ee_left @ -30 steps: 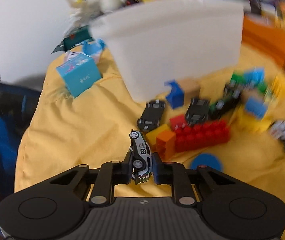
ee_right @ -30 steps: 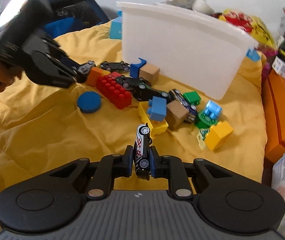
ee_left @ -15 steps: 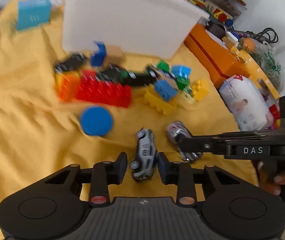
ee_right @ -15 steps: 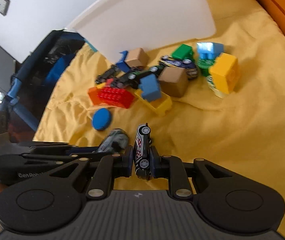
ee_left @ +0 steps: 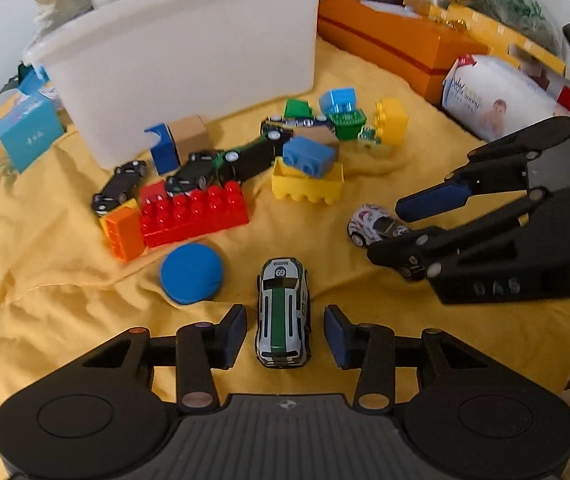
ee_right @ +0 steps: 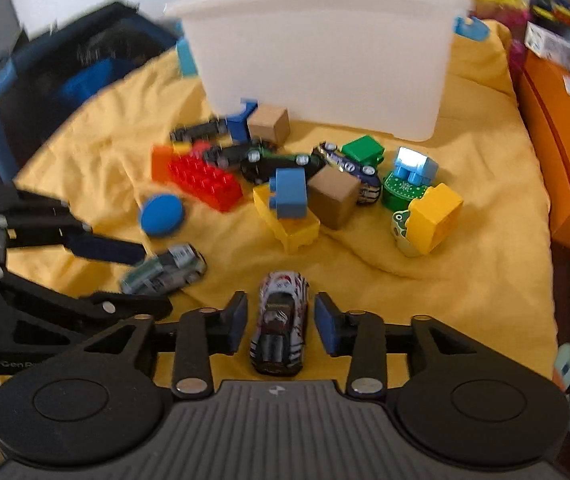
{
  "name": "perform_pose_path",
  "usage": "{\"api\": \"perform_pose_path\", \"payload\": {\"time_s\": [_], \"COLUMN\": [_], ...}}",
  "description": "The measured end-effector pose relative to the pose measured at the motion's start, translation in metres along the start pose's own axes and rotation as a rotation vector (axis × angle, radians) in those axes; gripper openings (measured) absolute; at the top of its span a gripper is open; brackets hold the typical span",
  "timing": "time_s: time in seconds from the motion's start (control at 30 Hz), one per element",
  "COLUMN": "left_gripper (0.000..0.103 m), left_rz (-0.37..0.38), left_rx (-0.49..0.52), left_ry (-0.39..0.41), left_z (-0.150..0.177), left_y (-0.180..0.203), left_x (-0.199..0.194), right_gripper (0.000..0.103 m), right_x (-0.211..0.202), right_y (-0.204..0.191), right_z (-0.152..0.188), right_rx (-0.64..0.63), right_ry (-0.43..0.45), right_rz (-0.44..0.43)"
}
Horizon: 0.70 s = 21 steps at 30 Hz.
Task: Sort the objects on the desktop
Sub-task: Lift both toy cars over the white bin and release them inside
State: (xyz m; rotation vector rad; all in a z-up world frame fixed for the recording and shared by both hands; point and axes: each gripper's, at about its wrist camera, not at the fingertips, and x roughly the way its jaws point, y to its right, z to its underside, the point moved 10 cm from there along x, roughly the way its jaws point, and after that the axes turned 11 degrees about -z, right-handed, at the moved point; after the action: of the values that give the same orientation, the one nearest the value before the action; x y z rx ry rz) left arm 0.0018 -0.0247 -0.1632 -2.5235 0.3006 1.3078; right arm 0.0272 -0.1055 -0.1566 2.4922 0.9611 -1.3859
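A white toy car with a green stripe (ee_left: 283, 312) lies on the yellow cloth (ee_left: 45, 280) between the pads of my left gripper (ee_left: 285, 334). Its jaws are opening, with a gap on each side of the car. In the right wrist view a white car with red stripes (ee_right: 281, 320) rests on the cloth between the pads of my right gripper (ee_right: 281, 326), whose jaws are also opening and clear of it. Each view shows the other gripper beside it: the right gripper (ee_left: 385, 232) around its car (ee_left: 373, 226), the left gripper (ee_right: 157, 276) around its car (ee_right: 165, 270).
A white bin (ee_left: 189, 60) stands at the back of the cloth. In front of it lies a pile of bricks and dark cars, with a red brick (ee_left: 193, 216) and a blue disc (ee_left: 191, 274) nearest. An orange box (ee_left: 397, 44) and a wipes pack (ee_left: 497, 100) sit at the right.
Both cars were gripped off the cloth a second ago. Now each lies on the cloth with the jaws apart. The left gripper has come to the front, beside the right one.
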Motion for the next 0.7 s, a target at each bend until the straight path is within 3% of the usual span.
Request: {"api": "perform_pose_path", "payload": {"time_s": [0.07,0.1,0.27,0.4,0.57,0.7], "left_gripper": [0.032,0.032,0.032,0.032,0.032,0.032], "left_rz": [0.012,0.014,0.035,0.018,-0.039,-0.110], "left_rx": [-0.006,-0.005,-0.020,-0.001,-0.016,-0.009], "left_ry": [0.015,0.018,0.022,0.107,0.248,0.374], "left_z": [-0.001,-0.002,-0.003,-0.026,-0.079,-0.137], "left_y": [0.001,0.001,-0.004,-0.014,-0.046,-0.079], "left_x": [0.003,0.003,-0.007,-0.039,-0.080,-0.103], "right_gripper": [0.041,0.036,0.033,0.033,0.033,0.033], "right_x": [0.005,0.006,0.004,-0.010,-0.044,-0.070], "right_y": [-0.001,-0.002,-0.011,-0.014,-0.011,0.000], "right_z": [0.005,0.007,0.007,-0.003,-0.047,-0.105], "right_rx": [-0.034,-0.048,-0.129,-0.118,-0.151,-0.192], "right_ry": [-0.017,-0.011,-0.021,-0.010,0.074,0.190], "right_rz": [0.018,0.016,0.030,0.007,0.025,0.072]}}
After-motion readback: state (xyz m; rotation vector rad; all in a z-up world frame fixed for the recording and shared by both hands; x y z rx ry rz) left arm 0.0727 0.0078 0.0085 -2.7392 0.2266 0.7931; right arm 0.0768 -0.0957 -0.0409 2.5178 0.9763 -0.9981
